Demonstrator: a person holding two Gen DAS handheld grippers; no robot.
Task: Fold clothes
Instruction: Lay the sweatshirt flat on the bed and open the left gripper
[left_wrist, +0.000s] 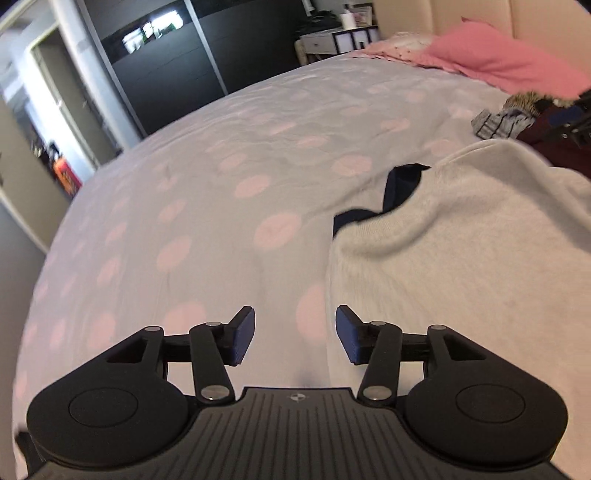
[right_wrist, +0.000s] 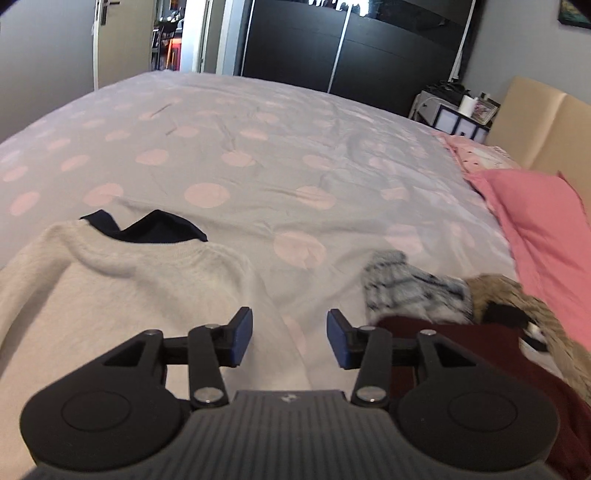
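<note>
left tool (left_wrist: 294, 334) released, jaws apart and holding nothing, hovering over the bed (left_wrist: 221, 177) just beside the left edge of the cream sweater (left_wrist: 461, 251). right tool (right_wrist: 290, 338) likewise released and empty, above the sweater's right edge, between it and a pile of clothes (right_wrist: 461, 332) (maroon, grey-striped, tan). sweater lies flat on the polka-dot cover with a dark navy garment (right_wrist: 155, 230) showing at its neckline; pink pillow (right_wrist: 543, 229) near the headboard.

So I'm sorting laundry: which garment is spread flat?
The cream sweater with the navy collar; the checked, maroon and tan garments lie heaped.
</note>
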